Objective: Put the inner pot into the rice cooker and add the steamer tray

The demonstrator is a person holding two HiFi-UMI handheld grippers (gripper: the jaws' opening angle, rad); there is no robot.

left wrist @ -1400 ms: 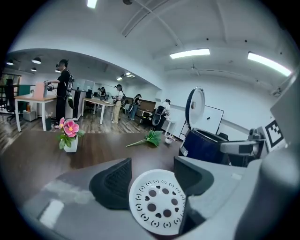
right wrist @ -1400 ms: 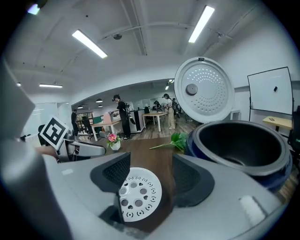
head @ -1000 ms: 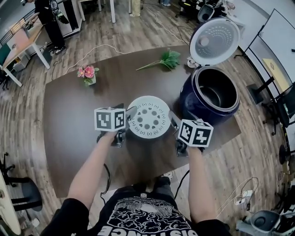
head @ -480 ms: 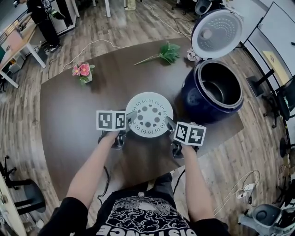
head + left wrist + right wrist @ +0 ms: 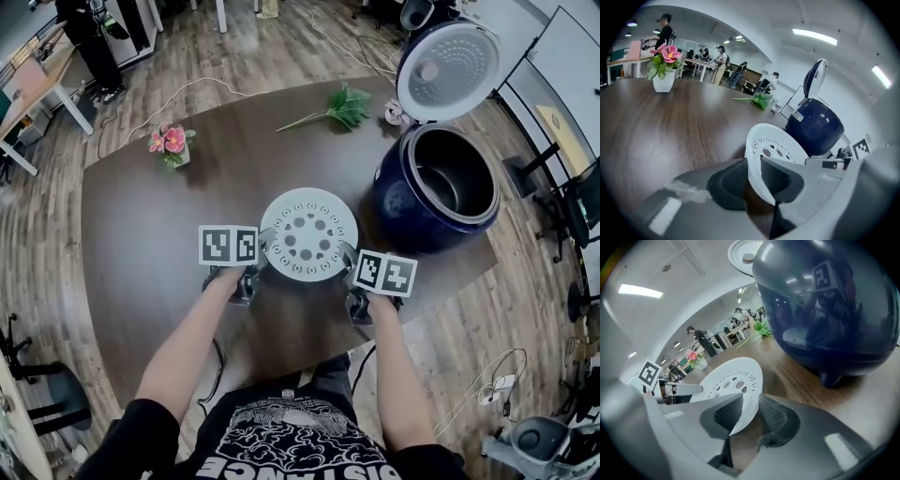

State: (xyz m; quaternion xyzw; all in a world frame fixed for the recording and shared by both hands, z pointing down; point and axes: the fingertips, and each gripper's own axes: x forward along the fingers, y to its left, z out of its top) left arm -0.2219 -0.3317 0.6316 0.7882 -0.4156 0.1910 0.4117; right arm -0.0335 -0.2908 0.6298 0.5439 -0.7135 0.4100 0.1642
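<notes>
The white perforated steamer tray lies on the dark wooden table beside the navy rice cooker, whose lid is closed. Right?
No: the navy rice cooker's lid stands open, as the head view shows. The white perforated steamer tray does lie on the dark wooden table beside it.

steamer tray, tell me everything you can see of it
The steamer tray is a round, shallow, white dish, plastic by its look, with a ring of small holes round larger ones and a raised rim. It lies flat on the dark wooden table, just left of the open rice cooker. The left gripper and right gripper have just closed on its rim at opposite sides.
</notes>
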